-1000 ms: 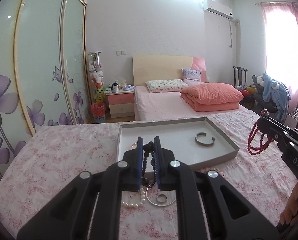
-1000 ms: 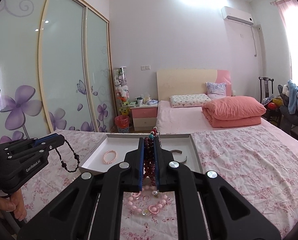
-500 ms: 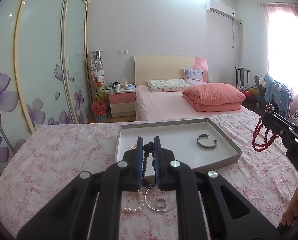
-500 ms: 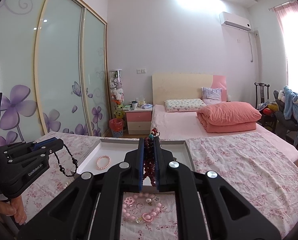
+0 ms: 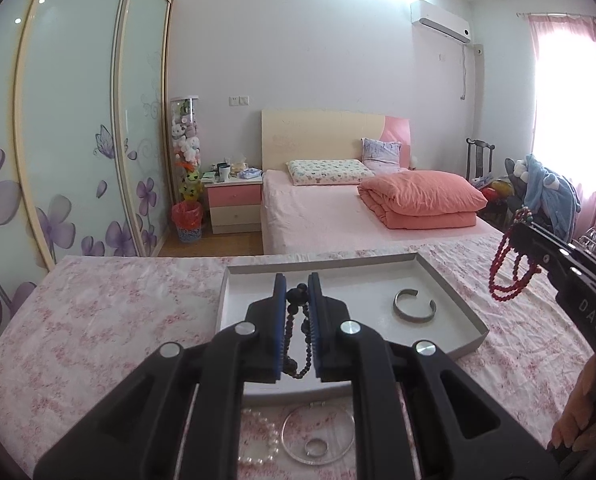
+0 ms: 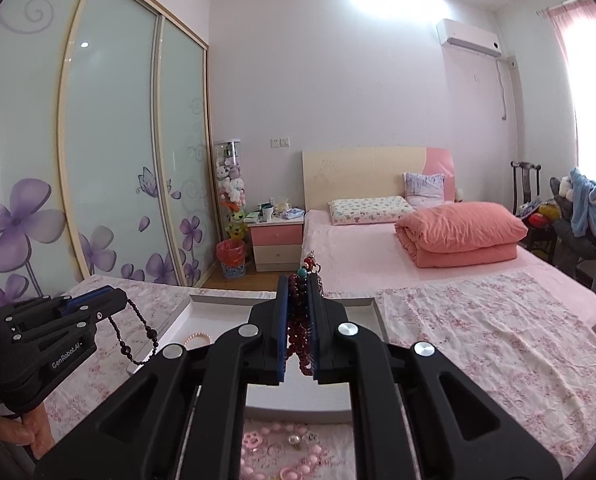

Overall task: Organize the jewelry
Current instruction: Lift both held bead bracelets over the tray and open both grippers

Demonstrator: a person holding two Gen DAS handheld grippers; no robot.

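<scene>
My left gripper (image 5: 297,284) is shut on a black bead necklace (image 5: 297,332) that hangs over the near part of the shallow white tray (image 5: 454,296). It also shows in the right wrist view (image 6: 116,304) with the black beads (image 6: 136,340) dangling. My right gripper (image 6: 299,280) is shut on a dark red bead necklace (image 6: 298,328), held above the tray (image 6: 362,302). From the left wrist view it (image 5: 516,226) hangs red beads (image 5: 510,272) right of the tray. A silver cuff bracelet (image 5: 414,306) and a pink bead bracelet (image 6: 198,338) lie in the tray.
On the floral cloth (image 5: 98,320) before the tray lie a pearl bracelet (image 5: 258,436), a thin silver bangle (image 5: 318,432), a ring (image 5: 316,446) and a pink charm bracelet (image 6: 282,452). A bed (image 5: 338,208) and wardrobe doors (image 5: 78,120) stand behind.
Both grippers have risen and moved forward toward the tray with their necklaces still held. The loose jewelry on the cloth has slid lower in both views.
</scene>
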